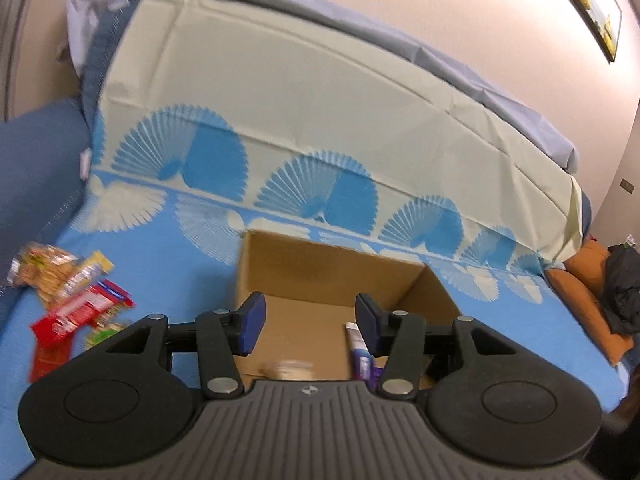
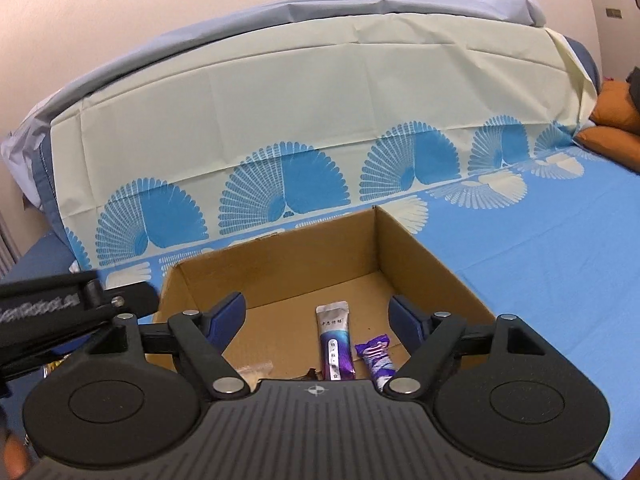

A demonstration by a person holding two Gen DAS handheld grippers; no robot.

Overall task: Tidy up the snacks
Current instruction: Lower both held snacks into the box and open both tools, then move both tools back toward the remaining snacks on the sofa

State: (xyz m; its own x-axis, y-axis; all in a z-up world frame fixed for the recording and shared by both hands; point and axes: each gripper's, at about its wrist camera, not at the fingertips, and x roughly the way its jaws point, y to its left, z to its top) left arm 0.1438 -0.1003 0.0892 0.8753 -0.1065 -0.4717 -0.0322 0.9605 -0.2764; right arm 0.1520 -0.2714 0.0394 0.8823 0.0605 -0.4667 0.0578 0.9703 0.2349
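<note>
Item 1, left gripper (image 1: 307, 322): we hold it above the near edge of the cardboard box (image 1: 320, 276); its blue pads (image 1: 253, 322) stand wide apart, nothing between them.

Item 2, right gripper (image 2: 320, 318): we hold it over the same box (image 2: 372, 256) from the near side; the jaws are spread wide and grip nothing. The left gripper's black body (image 2: 60, 312) shows at the left edge of this view, beside the box's left wall.

Item 3, box contents, near part of the floor: a silver-and-purple tube sachet (image 2: 335, 342) lies lengthwise near the middle; a purple wrapped bar (image 2: 378, 356) lies just beside it on the right, apart from it; a pale clear packet (image 2: 254, 370) lies to the left near the near wall; a dark wrapper tip (image 2: 311, 373) shows by the sachet's near end, mostly hidden by our gripper. The far part of the box floor is bare cardboard.

Item 4, loose snacks (image 1: 72, 292): a pile on the blue cloth (image 1: 180, 264) left of the box, well apart from it. We make out red packets, a yellow one and a bag of tan pieces; blur prevents closer listing.

Item 5, the cloth: blue with cream fan prints, carrying box and pile; its cream part (image 2: 280, 100) rises behind the box's far wall.

Item 6, far right corner: orange cushions (image 2: 612, 136), with a dark garment (image 1: 624, 288) on them.
</note>
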